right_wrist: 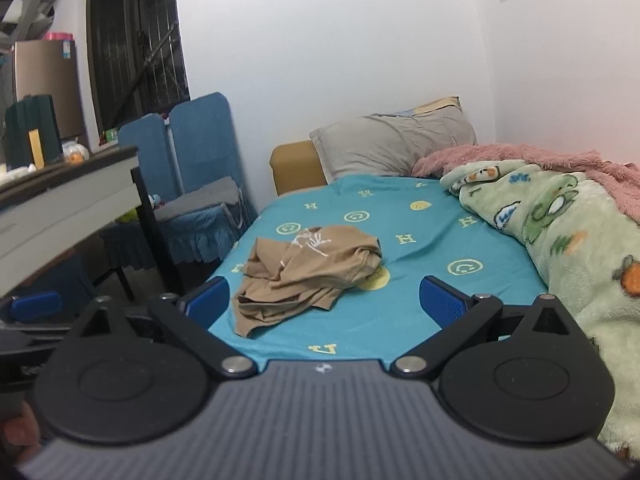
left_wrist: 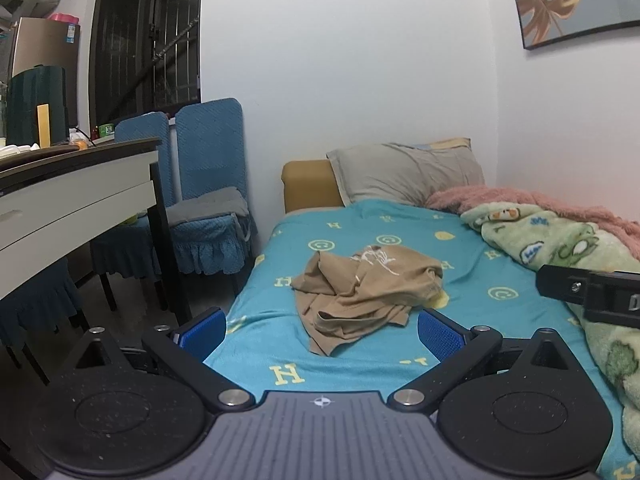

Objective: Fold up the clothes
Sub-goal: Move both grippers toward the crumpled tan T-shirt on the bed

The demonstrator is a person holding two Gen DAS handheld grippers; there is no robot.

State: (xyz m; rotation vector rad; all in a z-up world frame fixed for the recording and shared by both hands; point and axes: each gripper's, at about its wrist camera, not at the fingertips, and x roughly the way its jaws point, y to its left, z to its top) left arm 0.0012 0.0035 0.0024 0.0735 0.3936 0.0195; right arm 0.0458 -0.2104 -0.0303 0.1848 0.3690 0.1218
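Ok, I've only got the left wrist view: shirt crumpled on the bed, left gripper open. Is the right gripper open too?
Observer: Yes. The right gripper is wide open, with nothing between its fingers.
Operator: Where's the shirt relative to it?
Observer: In the right view the shirt lies ahead and left of centre on the sheet, and the gripper is not touching it.
Operator: Anything crowding its right side?
Observer: The green blanket lies just right of its right finger, apart from the shirt.
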